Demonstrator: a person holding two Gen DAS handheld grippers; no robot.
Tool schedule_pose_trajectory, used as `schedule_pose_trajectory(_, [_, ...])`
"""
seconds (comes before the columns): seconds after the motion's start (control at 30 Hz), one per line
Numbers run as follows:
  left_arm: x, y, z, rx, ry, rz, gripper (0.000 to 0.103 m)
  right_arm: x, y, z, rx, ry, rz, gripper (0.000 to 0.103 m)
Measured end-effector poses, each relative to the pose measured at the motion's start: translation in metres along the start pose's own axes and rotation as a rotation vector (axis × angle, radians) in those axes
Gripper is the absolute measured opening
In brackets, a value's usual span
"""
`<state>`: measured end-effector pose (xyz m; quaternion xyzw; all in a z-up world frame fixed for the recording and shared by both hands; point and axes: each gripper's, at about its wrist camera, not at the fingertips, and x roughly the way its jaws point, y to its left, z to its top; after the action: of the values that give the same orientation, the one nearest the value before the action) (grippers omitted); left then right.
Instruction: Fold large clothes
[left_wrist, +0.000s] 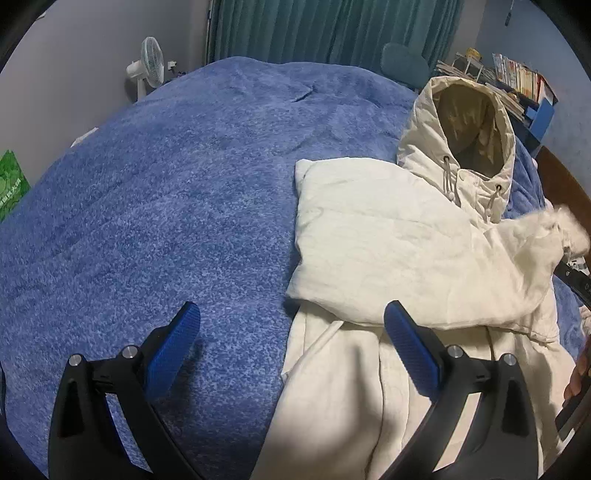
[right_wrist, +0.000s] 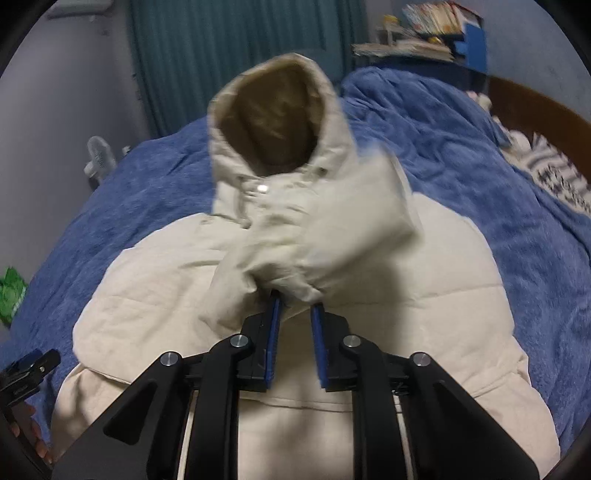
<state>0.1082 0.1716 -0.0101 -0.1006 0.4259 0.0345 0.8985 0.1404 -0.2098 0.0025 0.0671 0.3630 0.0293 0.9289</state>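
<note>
Cream hooded coat (left_wrist: 388, 240) lying front-up on a blue blanket (left_wrist: 166, 203) that covers the bed, hood (left_wrist: 465, 122) at the far end with its olive lining showing. In the left wrist view the coat occupies the right half of the scene; one sleeve (left_wrist: 369, 236) is folded across the chest, its cuff end pointing left, and drawcords hang from the collar below the hood. The left gripper (left_wrist: 291, 328) hovers over the coat's near left edge with fingers spread wide and nothing between them: the left finger (left_wrist: 173, 347) is over bare blanket, the right finger (left_wrist: 410, 347) over the coat body just near of the folded sleeve. In the right wrist view the right gripper (right_wrist: 295, 306) is pinching the other sleeve (right_wrist: 332, 236) near its cuff; the fabric bunches at the blue pads and rises above the chest, blurred, with the cuff end toward the right and the hood (right_wrist: 273, 118) directly beyond. The coat body (right_wrist: 166, 288) spreads wide under this gripper, touching the blanket (right_wrist: 480, 166) on both sides. Surroundings: teal curtain (left_wrist: 332, 26) at the far wall, white fan (left_wrist: 147, 66) at far left, green bag (left_wrist: 11, 181) at the left edge, and a shelf with books (left_wrist: 517, 77) at far right; a blue box (right_wrist: 472, 44) stands beside the books, contents not discernible.
</note>
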Motion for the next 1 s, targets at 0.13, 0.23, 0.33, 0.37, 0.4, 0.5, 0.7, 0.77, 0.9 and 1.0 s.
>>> schedule_pose_trajectory(0.13, [0.002, -0.007, -0.001, 0.021, 0.005, 0.0, 0.095, 0.015, -0.039, -0.001, 0.172, 0.097, 0.142, 0.046])
schedule_pose_trajectory(0.23, [0.004, -0.015, -0.001, 0.046, 0.01, 0.002, 0.095, 0.014, -0.056, -0.002, 0.22, 0.087, 0.207, 0.077])
schedule_pose_trajectory(0.33, [0.005, -0.025, -0.002, 0.083, 0.007, 0.001, 0.095, 0.019, -0.066, 0.001, 0.252, 0.103, 0.268, 0.077])
schedule_pose_trajectory(0.37, [0.006, -0.029, -0.003, 0.096, 0.006, 0.001, 0.095, 0.018, -0.068, 0.001, 0.257, 0.106, 0.289, 0.077])
schedule_pose_trajectory(0.4, [0.007, -0.034, -0.004, 0.115, 0.007, 0.007, 0.095, 0.013, -0.07, 0.001, 0.26, 0.104, 0.298, 0.077])
schedule_pose_trajectory(0.5, [0.013, -0.043, -0.007, 0.15, 0.019, 0.025, 0.095, 0.006, -0.082, 0.003, 0.305, 0.082, 0.354, 0.078])
schedule_pose_trajectory(0.7, [0.019, -0.057, -0.015, 0.208, 0.035, 0.033, 0.095, 0.006, -0.104, 0.001, 0.425, 0.072, 0.452, 0.056])
schedule_pose_trajectory(0.77, [0.02, -0.061, -0.017, 0.229, 0.033, 0.036, 0.095, 0.011, -0.097, -0.001, 0.357, 0.081, 0.371, 0.019])
schedule_pose_trajectory(0.9, [0.023, -0.061, -0.02, 0.238, 0.038, 0.04, 0.095, -0.011, -0.085, 0.007, 0.246, -0.01, 0.279, 0.015])
schedule_pose_trajectory(1.0, [0.023, -0.058, -0.019, 0.223, 0.04, 0.041, 0.095, -0.043, -0.083, 0.022, 0.157, -0.115, 0.19, 0.015])
